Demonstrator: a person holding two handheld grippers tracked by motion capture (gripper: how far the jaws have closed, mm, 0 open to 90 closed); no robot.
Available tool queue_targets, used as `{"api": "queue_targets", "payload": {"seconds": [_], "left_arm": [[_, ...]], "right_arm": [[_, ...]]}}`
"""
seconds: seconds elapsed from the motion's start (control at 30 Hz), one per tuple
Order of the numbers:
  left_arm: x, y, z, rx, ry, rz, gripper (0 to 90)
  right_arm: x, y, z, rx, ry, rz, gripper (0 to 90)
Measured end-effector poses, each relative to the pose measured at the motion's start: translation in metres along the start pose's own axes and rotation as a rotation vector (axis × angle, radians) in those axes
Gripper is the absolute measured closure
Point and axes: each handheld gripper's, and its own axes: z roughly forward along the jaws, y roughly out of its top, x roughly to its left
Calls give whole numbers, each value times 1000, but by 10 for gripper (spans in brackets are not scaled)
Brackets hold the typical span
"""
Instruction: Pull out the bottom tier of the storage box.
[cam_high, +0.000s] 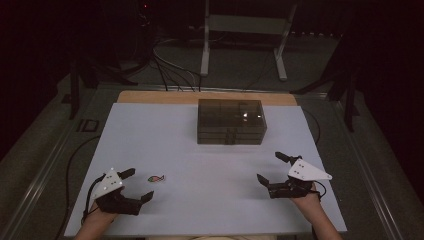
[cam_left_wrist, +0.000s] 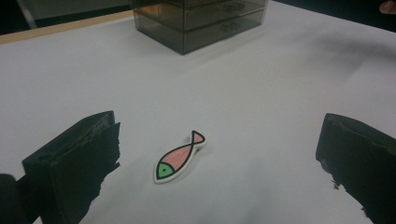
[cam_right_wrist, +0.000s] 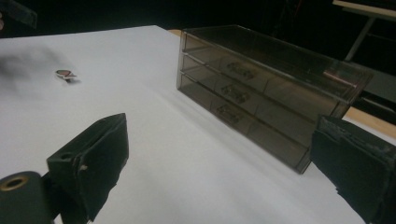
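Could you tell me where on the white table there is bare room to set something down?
The broad middle, between the smoky clear plastic drawer box and both grippers, is bare. So are the strips beside the box. Only around the small pink-and-green fish-shaped piece, by the left gripper, is it tighter.

Fish clip (cam_left_wrist: 180, 157) between spread tool (cam_left_wrist: 217, 163) jaws, drawer box (cam_left_wrist: 201, 21) beyond

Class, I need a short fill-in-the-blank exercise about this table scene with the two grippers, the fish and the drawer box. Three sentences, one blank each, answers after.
1. The fish lies in front of the ____ gripper.
2. The drawer box has ____ drawers.
3. The right gripper has its jaws ____.

Missing words: left; three; open
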Motion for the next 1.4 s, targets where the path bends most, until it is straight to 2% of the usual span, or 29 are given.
{"api": "queue_targets", "payload": {"seconds": [0.1, 0.53, 1.0, 1.4], "left_arm": [[0, 0, 0, -1, 0, 1, 0], [0, 0, 0, -1, 1, 4, 0], [-1, 0, 0, 1, 1, 13, 0], [-1, 0, 0, 2, -2, 16, 0]], "right_arm": [[-1, 3, 2, -1, 4, -7, 53], [-7, 19, 15, 6, 0, -99, 54], [-10, 23, 31, 34, 6, -162, 54], [-16, 28, 47, 53, -15, -225, 54]]}}
